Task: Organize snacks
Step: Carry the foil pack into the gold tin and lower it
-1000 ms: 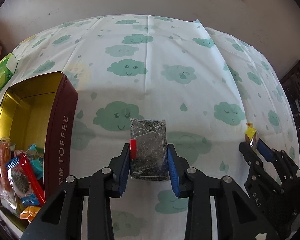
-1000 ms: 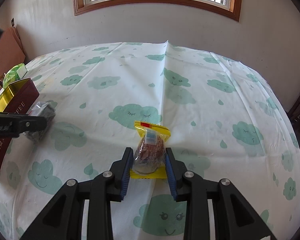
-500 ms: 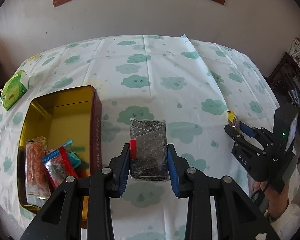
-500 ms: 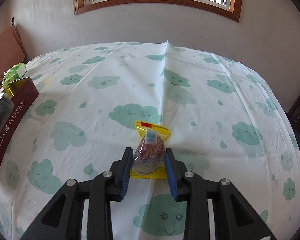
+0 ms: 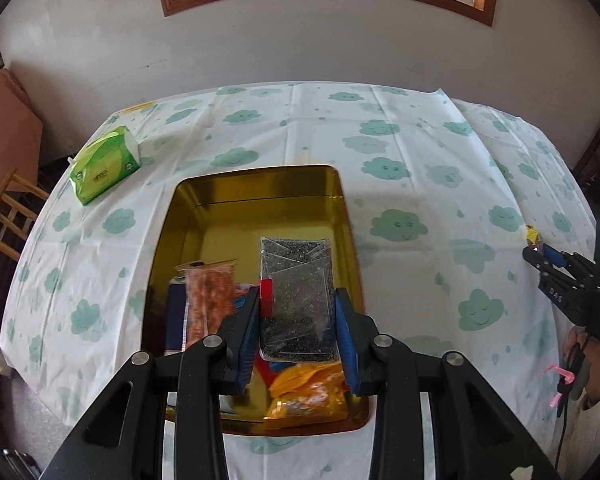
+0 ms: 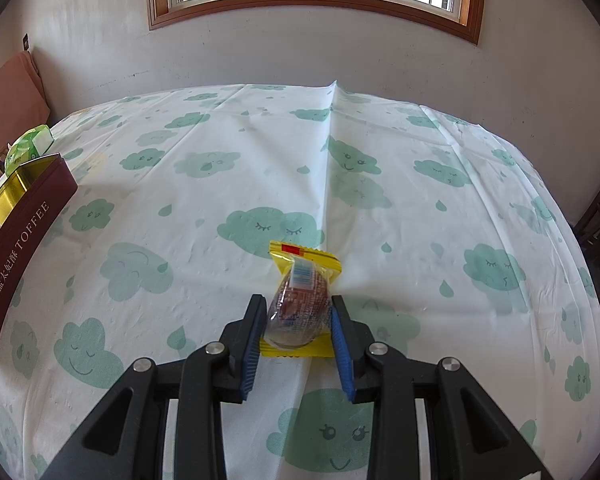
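Left gripper (image 5: 296,320) carried dark seed packet (image 5: 296,300), clamped between pads, over tin (image 5: 256,184)

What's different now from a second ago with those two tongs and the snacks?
The left tongs carried the clear packet of dark bits sideways from over the tablecloth to above the open toffee tin, still clamped on it. The right tongs stayed put, gripping the yellow-wrapped snack on the cloth.
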`<action>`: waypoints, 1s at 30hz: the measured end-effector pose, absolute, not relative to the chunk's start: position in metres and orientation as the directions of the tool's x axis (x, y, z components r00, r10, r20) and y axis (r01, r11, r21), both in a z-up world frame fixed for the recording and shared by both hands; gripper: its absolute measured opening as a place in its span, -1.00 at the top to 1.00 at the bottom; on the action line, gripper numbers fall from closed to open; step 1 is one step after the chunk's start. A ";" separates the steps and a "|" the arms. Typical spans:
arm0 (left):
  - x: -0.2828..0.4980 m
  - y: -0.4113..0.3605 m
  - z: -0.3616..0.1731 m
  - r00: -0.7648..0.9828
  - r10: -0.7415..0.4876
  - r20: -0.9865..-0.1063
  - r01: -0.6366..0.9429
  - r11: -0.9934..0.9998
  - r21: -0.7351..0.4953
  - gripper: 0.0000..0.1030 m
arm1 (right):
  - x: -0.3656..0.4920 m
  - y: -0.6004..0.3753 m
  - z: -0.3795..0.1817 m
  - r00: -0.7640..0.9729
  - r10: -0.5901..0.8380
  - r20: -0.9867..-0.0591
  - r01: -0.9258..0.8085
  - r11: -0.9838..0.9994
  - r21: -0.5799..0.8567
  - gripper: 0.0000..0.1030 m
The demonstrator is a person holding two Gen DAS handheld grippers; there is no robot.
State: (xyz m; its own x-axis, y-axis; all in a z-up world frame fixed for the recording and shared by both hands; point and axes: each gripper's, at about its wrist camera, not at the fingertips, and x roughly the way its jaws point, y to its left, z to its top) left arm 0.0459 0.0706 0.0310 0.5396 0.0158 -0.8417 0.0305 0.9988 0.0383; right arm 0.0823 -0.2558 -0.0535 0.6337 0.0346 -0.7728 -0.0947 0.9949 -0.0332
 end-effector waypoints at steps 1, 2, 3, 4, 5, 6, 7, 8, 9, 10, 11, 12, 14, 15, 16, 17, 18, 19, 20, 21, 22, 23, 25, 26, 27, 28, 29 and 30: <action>0.046 0.077 0.029 0.536 0.026 -0.844 0.018 0.999 0.043 0.39 | 0.082 -0.256 -0.054 0.634 0.034 -0.773 -0.095 0.995 -0.033 0.37; 0.047 0.083 0.027 0.531 0.036 -0.847 0.012 0.999 0.050 0.39 | 0.082 -0.256 -0.054 0.634 0.035 -0.773 -0.095 0.995 -0.033 0.37; 0.046 0.089 0.025 0.527 0.049 -0.849 0.005 0.998 0.060 0.39 | 0.082 -0.256 -0.054 0.634 0.034 -0.773 -0.095 0.995 -0.033 0.37; 0.046 0.092 0.024 0.524 0.058 -0.850 -0.001 0.998 0.068 0.39 | 0.082 -0.256 -0.054 0.634 0.034 -0.773 -0.095 0.995 -0.034 0.37; 0.046 0.097 0.021 0.520 0.067 -0.852 -0.003 0.997 0.077 0.39 | 0.082 -0.256 -0.054 0.634 0.034 -0.773 -0.095 0.995 -0.034 0.37; 0.046 0.100 0.019 0.515 0.074 -0.854 -0.005 0.996 0.084 0.39 | 0.082 -0.256 -0.054 0.634 0.034 -0.773 -0.095 0.995 -0.033 0.37; 0.047 0.104 0.016 0.510 0.083 -0.856 -0.012 0.996 0.090 0.39 | 0.082 -0.256 -0.054 0.634 0.034 -0.773 -0.095 0.995 -0.034 0.37; 0.048 0.106 0.013 0.505 0.087 -0.859 -0.016 0.996 0.092 0.39 | 0.082 -0.255 -0.054 0.634 0.034 -0.773 -0.095 0.995 -0.034 0.37; 0.049 0.110 0.009 0.496 0.089 -0.864 -0.021 0.996 0.090 0.39 | 0.082 -0.255 -0.054 0.634 0.034 -0.773 -0.095 0.995 -0.034 0.37; 0.050 0.114 0.006 0.489 0.089 -0.868 -0.029 0.996 0.086 0.39 | 0.082 -0.255 -0.054 0.634 0.034 -0.773 -0.095 0.995 -0.034 0.37; 0.050 0.116 0.003 0.483 0.086 -0.871 -0.030 0.996 0.082 0.39 | 0.082 -0.256 -0.053 0.634 0.033 -0.773 -0.095 0.995 -0.035 0.37; 0.050 0.117 0.001 0.480 0.082 -0.874 -0.024 0.996 0.080 0.39 | 0.082 -0.255 -0.053 0.634 0.033 -0.773 -0.095 0.995 -0.035 0.37; 0.050 0.117 0.001 0.487 0.080 -0.870 -0.016 0.996 0.083 0.39 | 0.082 -0.256 -0.053 0.634 0.032 -0.773 -0.095 0.995 -0.037 0.37; 0.050 0.116 0.001 0.489 0.080 -0.869 -0.008 0.996 0.088 0.39 | 0.082 -0.256 -0.053 0.634 0.031 -0.773 -0.095 0.995 -0.038 0.37; 0.051 0.116 0.001 0.491 0.078 -0.868 0.001 0.996 0.090 0.39 | 0.083 -0.257 -0.053 0.634 0.031 -0.773 -0.095 0.995 -0.039 0.37; 0.051 0.115 0.000 0.491 0.076 -0.868 0.010 0.996 0.093 0.39 | 0.082 -0.256 -0.053 0.634 0.031 -0.773 -0.095 0.995 -0.038 0.37; 0.051 0.114 0.000 0.492 0.076 -0.867 0.015 0.995 0.095 0.39 | 0.082 -0.256 -0.053 0.634 0.031 -0.773 -0.095 0.995 -0.039 0.37; 0.051 0.114 0.000 0.495 0.075 -0.866 0.021 0.995 0.098 0.39 | 0.083 -0.256 -0.053 0.634 0.030 -0.773 -0.095 0.995 -0.040 0.37; 0.052 0.113 0.000 0.496 0.072 -0.865 0.024 0.995 0.097 0.39 | 0.082 -0.256 -0.053 0.634 0.030 -0.773 -0.096 0.995 -0.040 0.37; 0.052 0.114 -0.001 0.497 0.071 -0.865 0.023 0.995 0.095 0.39 | 0.082 -0.256 -0.053 0.634 0.030 -0.773 -0.096 0.995 -0.040 0.36; 0.052 0.114 -0.001 0.498 0.071 -0.864 0.024 0.995 0.096 0.39 | 0.083 -0.257 -0.053 0.634 0.030 -0.773 -0.096 0.995 -0.040 0.36; 0.052 0.113 0.000 0.499 0.071 -0.863 0.027 0.995 0.098 0.39 | 0.082 -0.256 -0.053 0.634 0.030 -0.773 -0.096 0.995 -0.040 0.36; 0.053 0.114 0.000 0.497 0.063 -0.866 0.029 0.996 0.089 0.39 | 0.083 -0.257 -0.053 0.634 0.029 -0.773 -0.096 0.995 -0.041 0.36; 0.052 0.114 -0.001 0.493 0.053 -0.868 0.034 0.996 0.080 0.39 | 0.082 -0.256 -0.053 0.634 0.029 -0.773 -0.096 0.995 -0.041 0.36; 0.050 0.112 -0.001 0.491 0.045 -0.870 0.043 0.996 0.076 0.39 | 0.082 -0.256 -0.053 0.634 0.029 -0.773 -0.096 0.995 -0.041 0.36; 0.049 0.110 -0.001 0.489 0.044 -0.871 0.052 0.996 0.079 0.39 | 0.082 -0.256 -0.053 0.634 0.029 -0.773 -0.096 0.995 -0.041 0.36; 0.047 0.108 -0.002 0.489 0.049 -0.871 0.058 0.994 0.089 0.39 | 0.082 -0.256 -0.053 0.634 0.029 -0.773 -0.096 0.995 -0.041 0.36; 0.045 0.105 -0.002 0.492 0.055 -0.869 0.065 0.993 0.099 0.39 | 0.083 -0.256 -0.053 0.634 0.030 -0.773 -0.096 0.995 -0.040 0.36</action>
